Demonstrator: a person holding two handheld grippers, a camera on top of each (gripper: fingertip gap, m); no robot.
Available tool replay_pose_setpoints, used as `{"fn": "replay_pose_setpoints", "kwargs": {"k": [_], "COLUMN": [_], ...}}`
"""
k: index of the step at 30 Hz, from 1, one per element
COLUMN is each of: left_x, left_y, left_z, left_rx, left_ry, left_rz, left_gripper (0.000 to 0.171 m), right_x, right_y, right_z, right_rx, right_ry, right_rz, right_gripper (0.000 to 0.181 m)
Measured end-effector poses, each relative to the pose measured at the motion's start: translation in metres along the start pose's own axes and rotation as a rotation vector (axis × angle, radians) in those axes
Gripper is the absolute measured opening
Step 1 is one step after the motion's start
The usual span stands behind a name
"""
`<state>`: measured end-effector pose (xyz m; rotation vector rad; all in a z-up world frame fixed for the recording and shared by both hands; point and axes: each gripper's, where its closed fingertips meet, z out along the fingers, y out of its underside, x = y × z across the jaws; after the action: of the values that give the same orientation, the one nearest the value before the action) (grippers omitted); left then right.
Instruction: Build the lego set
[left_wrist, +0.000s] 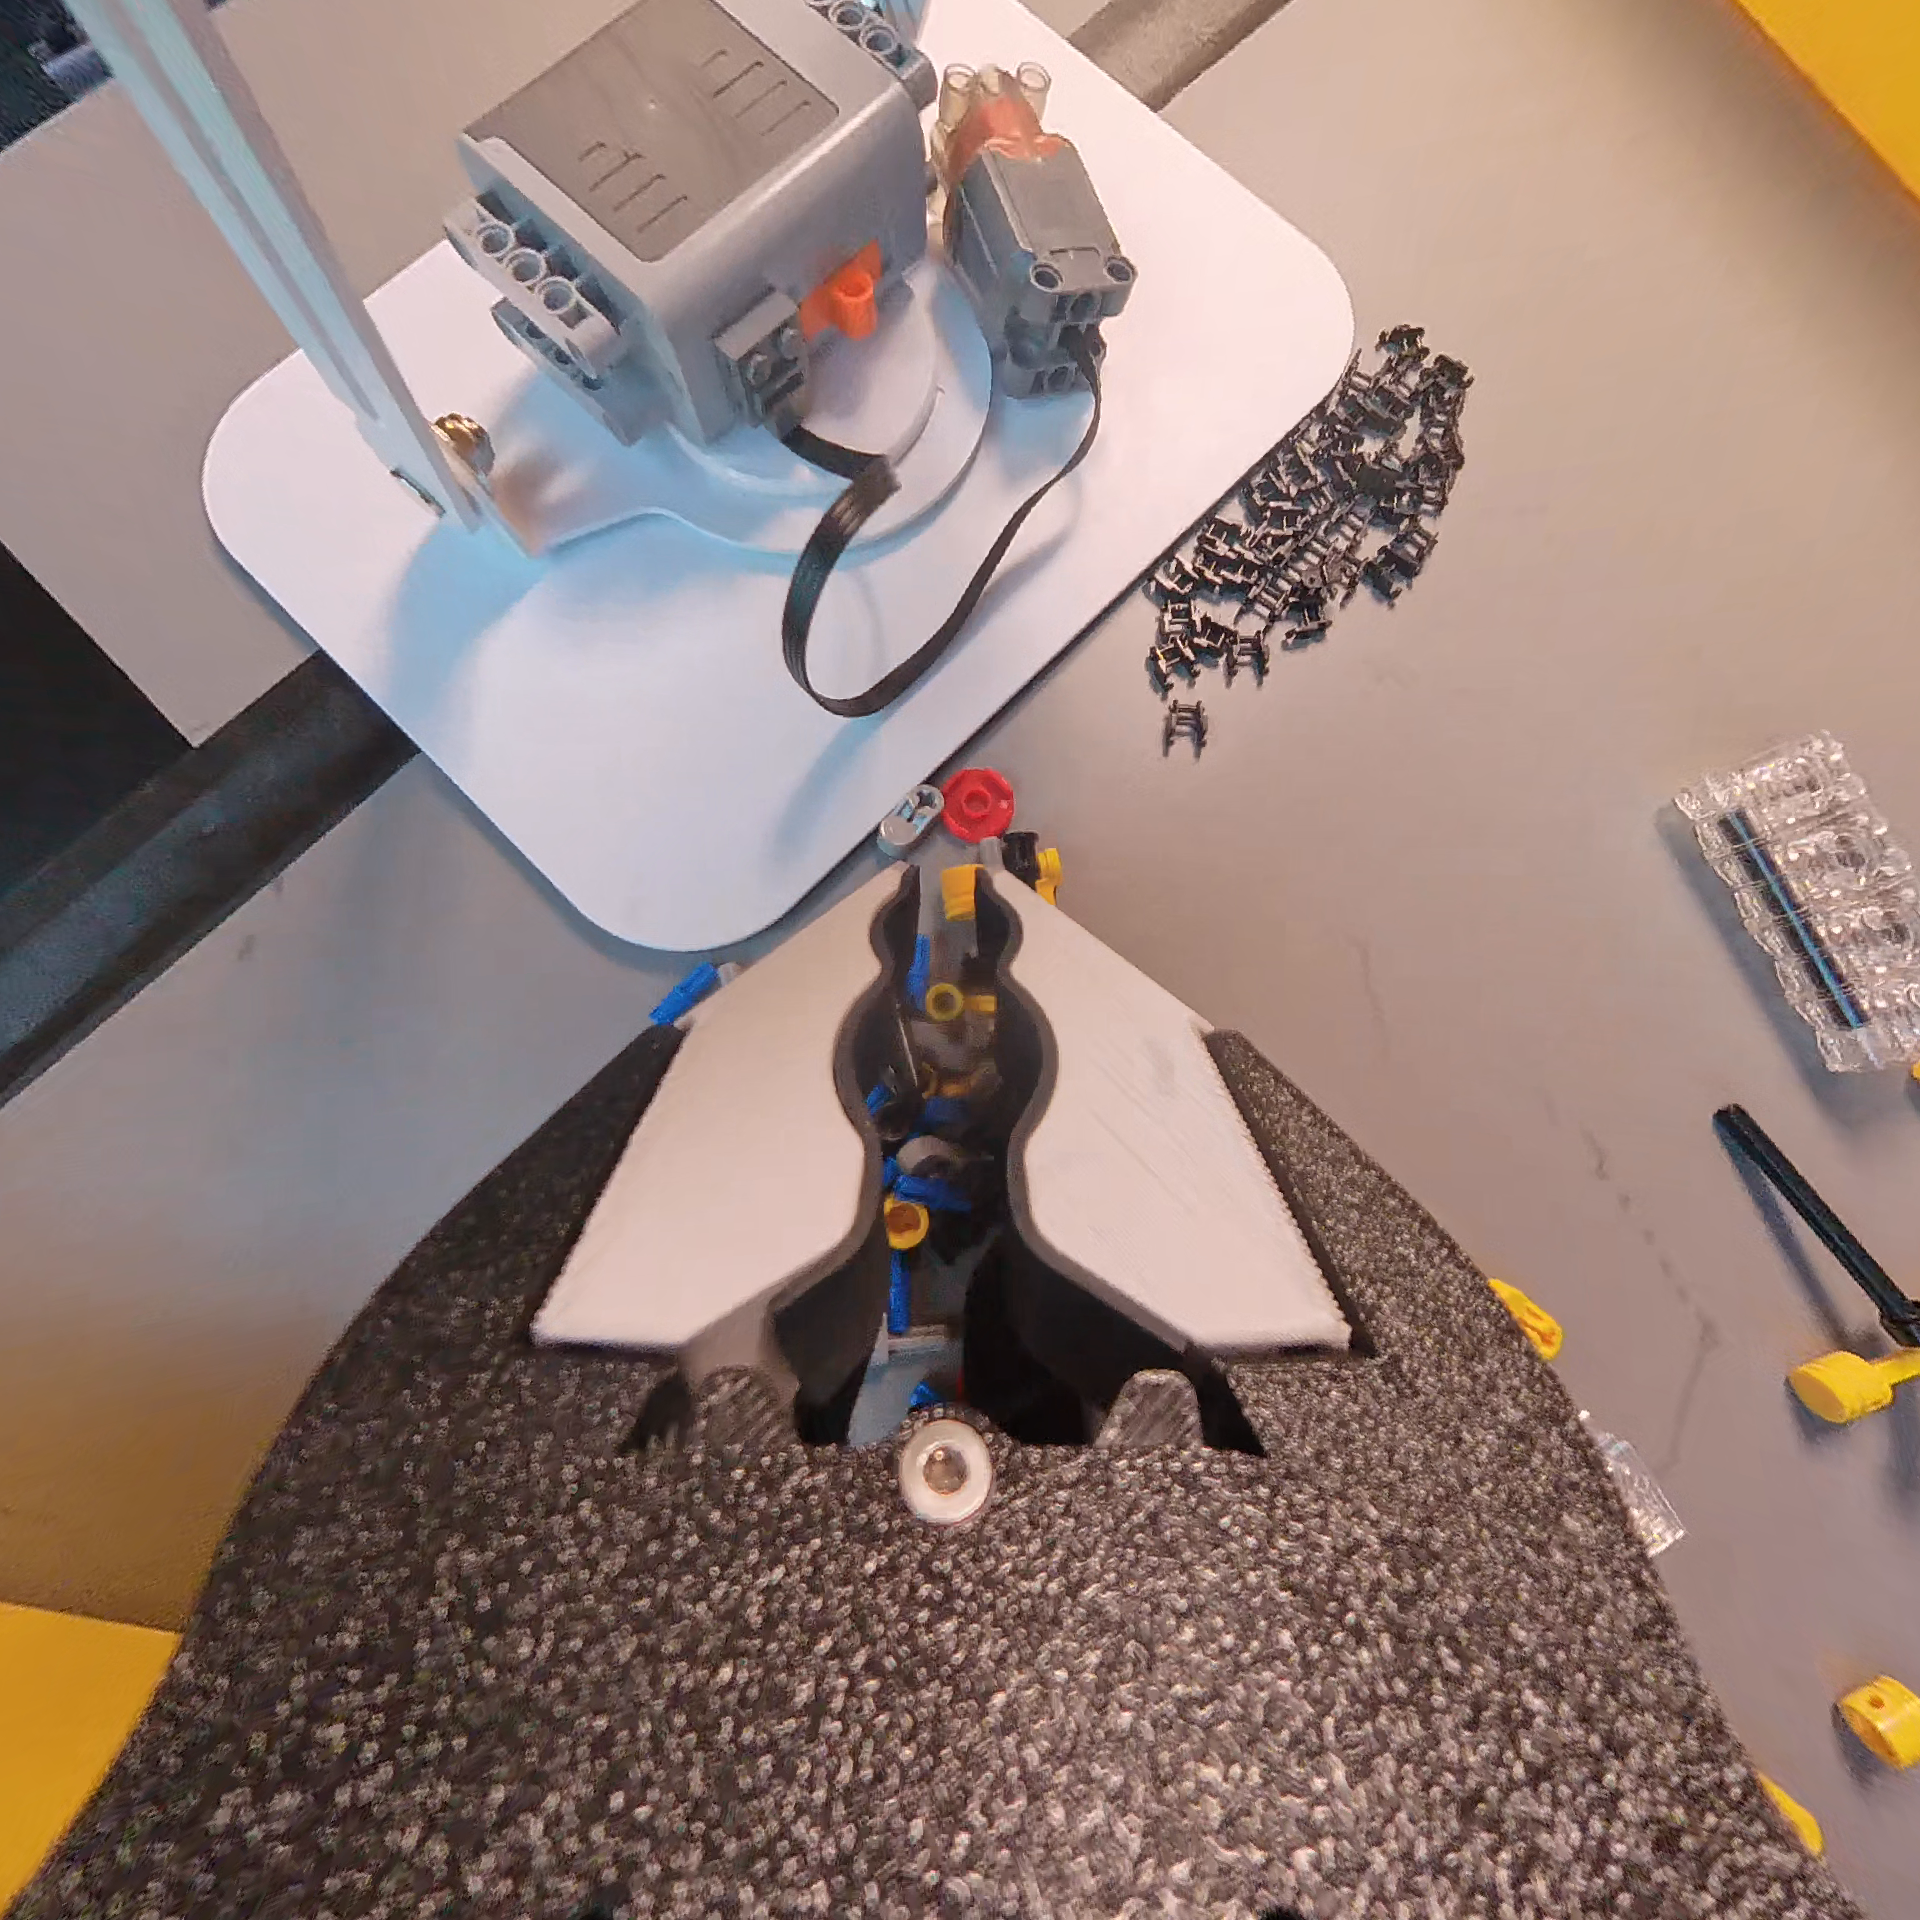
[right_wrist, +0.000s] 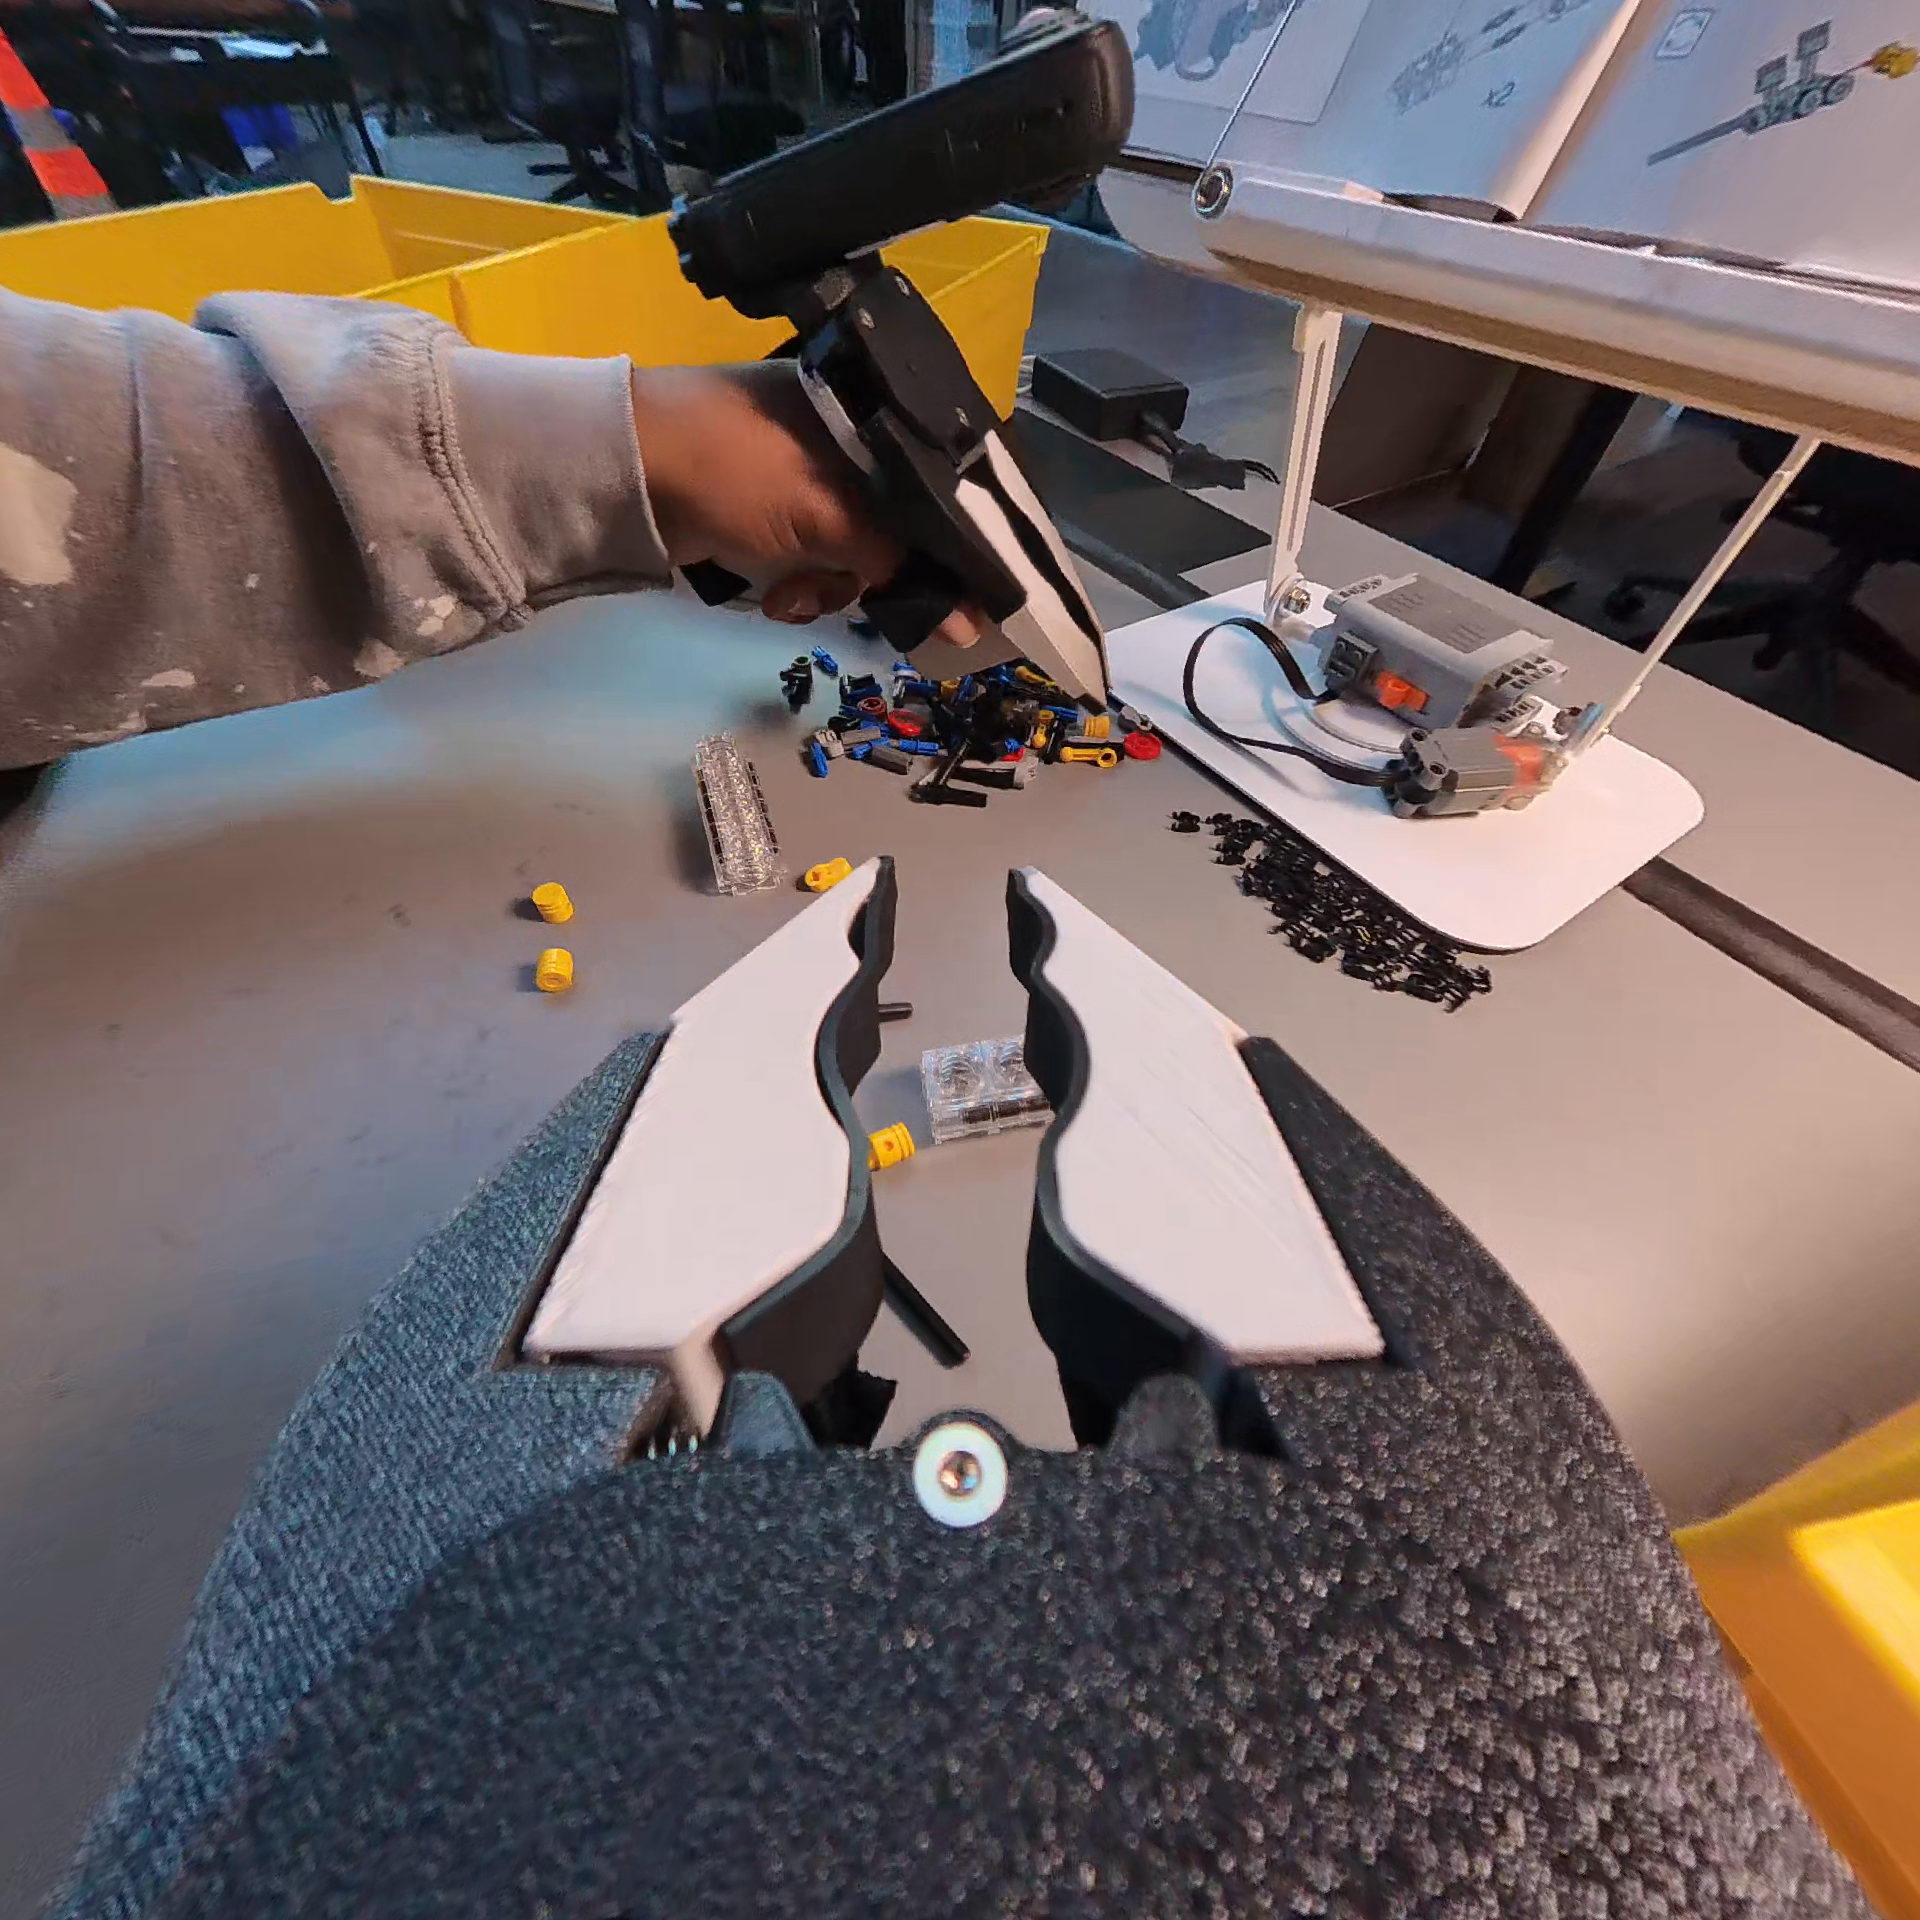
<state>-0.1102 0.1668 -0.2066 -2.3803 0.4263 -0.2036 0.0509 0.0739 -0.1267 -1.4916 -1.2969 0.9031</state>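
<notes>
Here, you are pointing your left tongs (left_wrist: 961, 883) down into the heap of small mixed pieces (right_wrist: 966, 722) on the grey desk (right_wrist: 312, 1039), with their tips drawn nearly together; a yellow piece (left_wrist: 958, 891) is sitting in the narrow gap, though you cannot tell whether it is being gripped or merely lying beneath. Just beyond those tips a red round piece (left_wrist: 977, 802) and a small grey link (left_wrist: 912, 819) are lying at the edge of the white stand base (left_wrist: 644, 748), which is carrying a grey battery box (left_wrist: 696, 218) and a grey motor (left_wrist: 1044, 270) joined by black cable.

You are holding your right tongs (right_wrist: 948, 883) spread apart over the desk, clasping nothing. Between their fingers a clear brick (right_wrist: 982, 1086), a yellow peg (right_wrist: 891, 1145) and a black rod (right_wrist: 925, 1325) are lying. Ahead and to the left of them a long clear block (right_wrist: 736, 810) and two yellow round pieces (right_wrist: 553, 935) are resting, and to the right a pile of black links (right_wrist: 1340, 914) is spreading beside the stand base.
</notes>
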Motion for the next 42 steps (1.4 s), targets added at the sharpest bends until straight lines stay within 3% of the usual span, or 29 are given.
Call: {"fn": "replay_pose_setpoints", "kwargs": {"k": [8,15,19,23,26,28,34,42], "left_x": [0.004,0.001,0.01,0.029,0.042,0.056,0.125,0.172], "left_y": [0.007,-0.004,-0.019,-0.035,-0.027,-0.012,0.036,0.044], "left_z": [0.007,0.003,-0.033,-0.098,-0.146,-0.163,-0.16,-0.153], "left_rx": [-0.058,-0.013,0.136,0.418,0.582,0.627,0.555,0.472], "left_ry": [0.058,0.087,0.189,0.327,0.409,0.491,0.791,0.983], "left_rz": [0.009,-0.006,-0.085,-0.198,-0.304,-0.399,-0.669,-0.761], "left_gripper": [0.01,0.009,0.009,0.009,0.009,0.008,0.008,0.008], "right_x": [-0.005,-0.004,-0.004,-0.013,-0.031,-0.049,-0.101,-0.108], "right_y": [0.002,0.001,-0.003,-0.011,-0.015,-0.016,-0.013,-0.023], "right_z": [0.002,0.001,-0.001,-0.001,0.003,0.006,0.025,0.043], "right_rx": [-0.007,0.0,0.017,0.051,0.079,0.097,0.126,0.123], "right_ry": [-0.015,-0.009,0.0,0.004,-0.014,-0.045,-0.08,0.085], "right_rz": [-0.013,-0.01,-0.032,-0.124,-0.235,-0.319,-0.622,-0.862], "right_gripper": [0.021,0.02,0.02,0.02,0.02,0.02,0.021,0.021]}}
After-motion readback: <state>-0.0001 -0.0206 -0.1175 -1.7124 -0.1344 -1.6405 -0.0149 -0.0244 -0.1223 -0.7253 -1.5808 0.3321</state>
